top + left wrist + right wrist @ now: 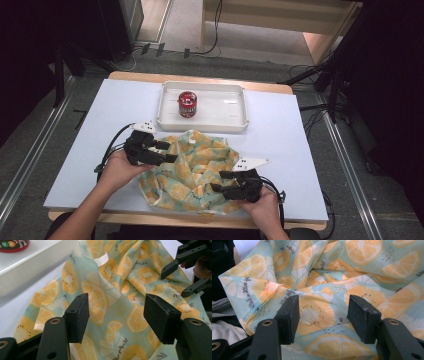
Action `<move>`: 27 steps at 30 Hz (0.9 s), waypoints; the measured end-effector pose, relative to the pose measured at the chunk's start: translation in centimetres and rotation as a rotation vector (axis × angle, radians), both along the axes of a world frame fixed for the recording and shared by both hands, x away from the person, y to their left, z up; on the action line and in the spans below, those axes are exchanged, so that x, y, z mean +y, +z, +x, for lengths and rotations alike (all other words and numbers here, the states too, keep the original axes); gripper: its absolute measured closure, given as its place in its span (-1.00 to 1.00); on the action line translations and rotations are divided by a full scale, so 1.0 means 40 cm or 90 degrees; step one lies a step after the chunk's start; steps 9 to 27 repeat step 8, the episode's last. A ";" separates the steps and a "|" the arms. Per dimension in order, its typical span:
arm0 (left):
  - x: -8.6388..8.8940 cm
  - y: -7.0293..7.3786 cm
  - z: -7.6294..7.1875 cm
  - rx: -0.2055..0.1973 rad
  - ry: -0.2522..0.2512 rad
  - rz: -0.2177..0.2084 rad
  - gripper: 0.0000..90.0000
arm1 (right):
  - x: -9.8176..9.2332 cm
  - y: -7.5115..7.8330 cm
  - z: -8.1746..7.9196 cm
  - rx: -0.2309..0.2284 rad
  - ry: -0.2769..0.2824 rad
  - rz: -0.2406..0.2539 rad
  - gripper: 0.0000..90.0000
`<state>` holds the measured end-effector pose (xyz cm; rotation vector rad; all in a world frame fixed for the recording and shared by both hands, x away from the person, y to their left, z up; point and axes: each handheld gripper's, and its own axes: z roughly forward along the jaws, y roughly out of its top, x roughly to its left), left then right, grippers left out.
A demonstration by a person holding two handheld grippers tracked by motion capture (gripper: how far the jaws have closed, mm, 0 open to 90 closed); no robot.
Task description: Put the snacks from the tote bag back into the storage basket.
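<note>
Nearest the camera in the high view, the right gripper sits at the front edge of the counter, held in a hand, its fingers spread wide over the near right part of a crumpled cloth. From the right gripper view the cloth, pale green with orange citrus slices, lies between and beyond the pads, which do not press on it.

Across the cloth, the left gripper rests at its left edge. Its fingers stand well apart, with the fabric spread under and past them and nothing pinched. In the left gripper view a white label strip shows on the cloth near the top, and the right gripper's black tips appear at the upper right.

Behind the cloth, toward the far side of the counter, stands a white rectangular tray, its near rim just beside the cloth's far edge. Inside it, left of centre, a small red can stands upright with a patterned lid; it is the tray's single content. Cloth and can are apart, the tray wall between them.
</note>
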<state>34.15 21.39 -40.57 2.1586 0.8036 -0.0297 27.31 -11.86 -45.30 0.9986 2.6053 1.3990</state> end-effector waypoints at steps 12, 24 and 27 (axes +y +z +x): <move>0.012 0.001 0.005 0.003 0.007 -0.016 -0.22 | -0.001 0.000 0.000 0.000 0.000 0.003 -0.02; 0.012 0.001 0.005 0.003 0.007 -0.016 -0.22 | -0.001 0.000 0.000 0.000 0.000 0.003 -0.02; 0.012 0.001 0.005 0.003 0.007 -0.016 -0.22 | -0.001 0.000 0.000 0.000 0.000 0.003 -0.02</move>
